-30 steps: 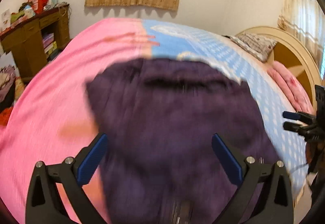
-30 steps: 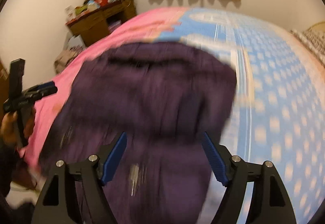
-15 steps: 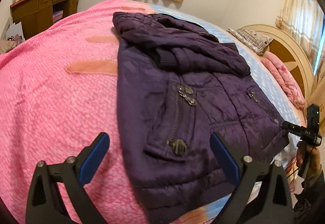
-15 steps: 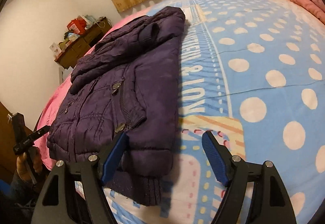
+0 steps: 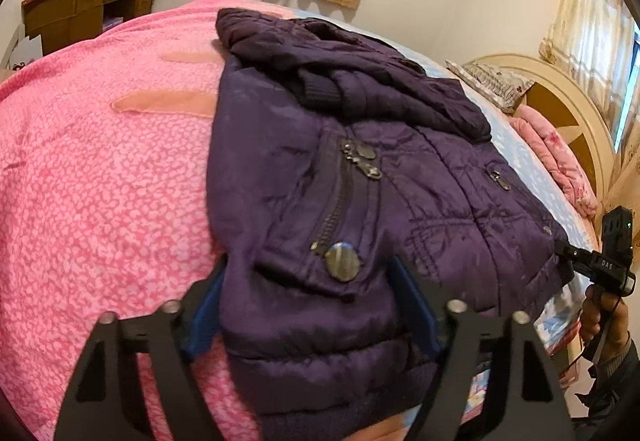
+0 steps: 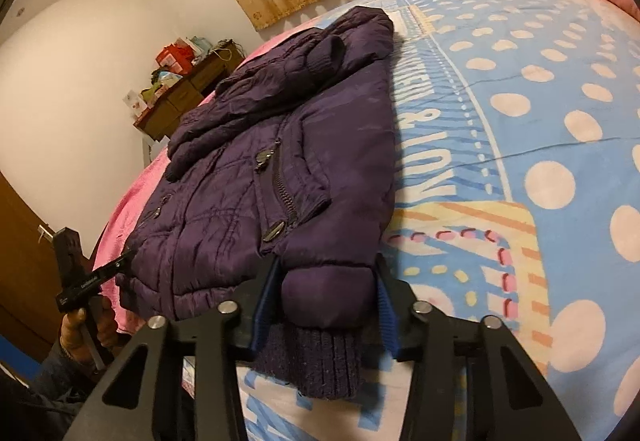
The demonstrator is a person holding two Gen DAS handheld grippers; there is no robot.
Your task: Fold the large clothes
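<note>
A dark purple quilted jacket [image 5: 360, 177] lies folded on the bed, filling the centre of the left wrist view and the left centre of the right wrist view, straddling the pink blanket [image 5: 100, 181] and the blue polka-dot sheet [image 6: 540, 169]. Its sleeves are laid across the upper body, ribbed cuffs showing; a zipped pocket with a round metal snap sits near the hem, which ends in a knitted band. The left tongs [image 5: 312, 305] have just been closing and pinch the jacket's hem corner at lower centre. The right tongs [image 6: 324, 297] have also just been closing and squeeze the puffy opposite hem corner above its ribbed band.
</note>
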